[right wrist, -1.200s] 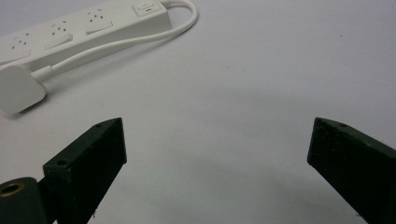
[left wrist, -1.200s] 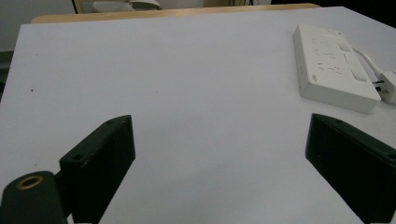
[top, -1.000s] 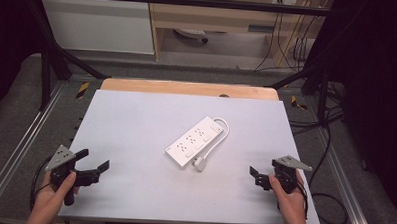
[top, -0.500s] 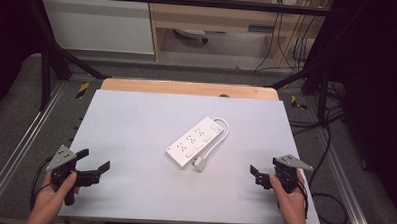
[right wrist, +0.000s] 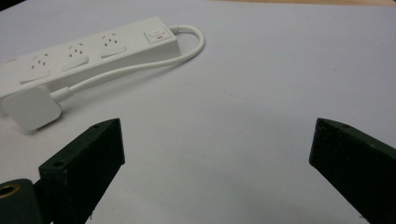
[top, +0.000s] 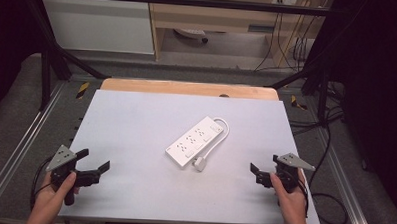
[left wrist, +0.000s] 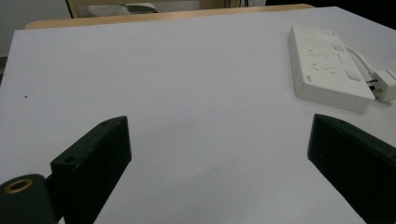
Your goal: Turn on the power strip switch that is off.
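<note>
Both grippers, left [top: 92,169] and right [top: 262,175], fingers spread, empty, flanking white plastic power strip [top: 194,142] mid-desk [top: 136,115]. Approach squarely, likely.

power strip [top: 196,141] mid-table [top: 136,115], plug [top: 200,165] at its near end

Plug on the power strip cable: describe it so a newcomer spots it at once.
Start at the white table; near its middle a white power strip lies diagonally. Its cable loops from the far, switch end back along the strip. The plug is the small white square block lying loose by the strip's near end.
</note>
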